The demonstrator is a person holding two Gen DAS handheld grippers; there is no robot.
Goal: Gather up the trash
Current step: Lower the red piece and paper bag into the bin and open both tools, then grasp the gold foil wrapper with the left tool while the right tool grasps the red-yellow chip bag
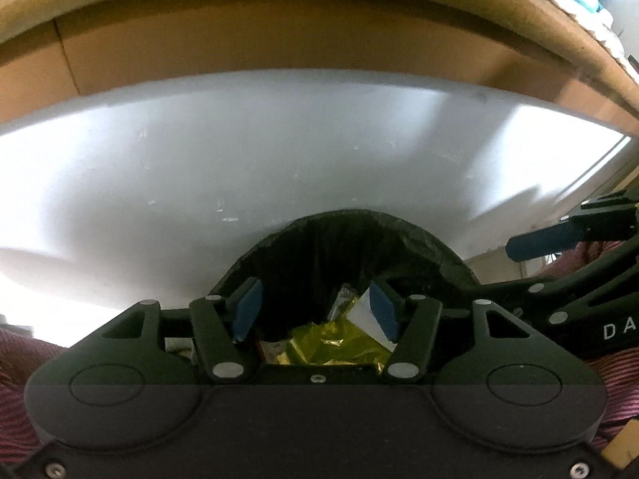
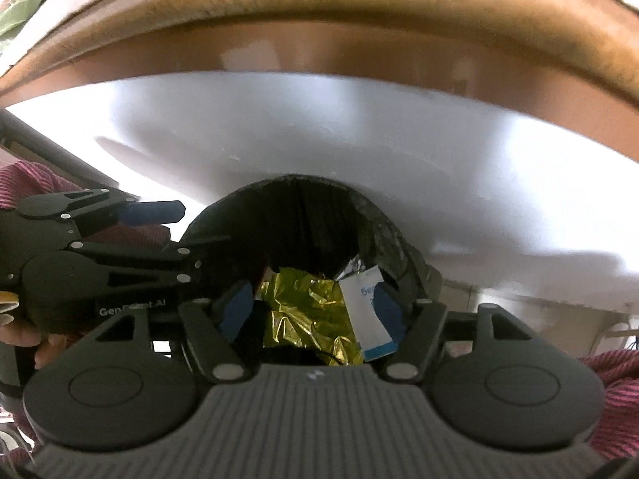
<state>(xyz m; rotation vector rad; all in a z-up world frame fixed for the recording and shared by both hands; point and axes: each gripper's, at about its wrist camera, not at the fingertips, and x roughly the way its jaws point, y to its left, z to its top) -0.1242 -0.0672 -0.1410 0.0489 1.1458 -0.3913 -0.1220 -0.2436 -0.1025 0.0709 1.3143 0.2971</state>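
We hold both tongs over the bin, aimed into its mouth for dropping. Left tongs and right tongs gape wide, nothing gripped; gold wrapper & white packet lie inside.

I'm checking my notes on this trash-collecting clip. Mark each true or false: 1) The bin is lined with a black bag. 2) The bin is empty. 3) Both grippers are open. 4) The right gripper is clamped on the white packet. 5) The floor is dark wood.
1) True: the bin has a black liner.
2) False: gold foil wrapper and white packet lie inside.
3) True: left gripper and right gripper gape.
4) False: its jaws stand apart, holding nothing.
5) False: the floor is white.
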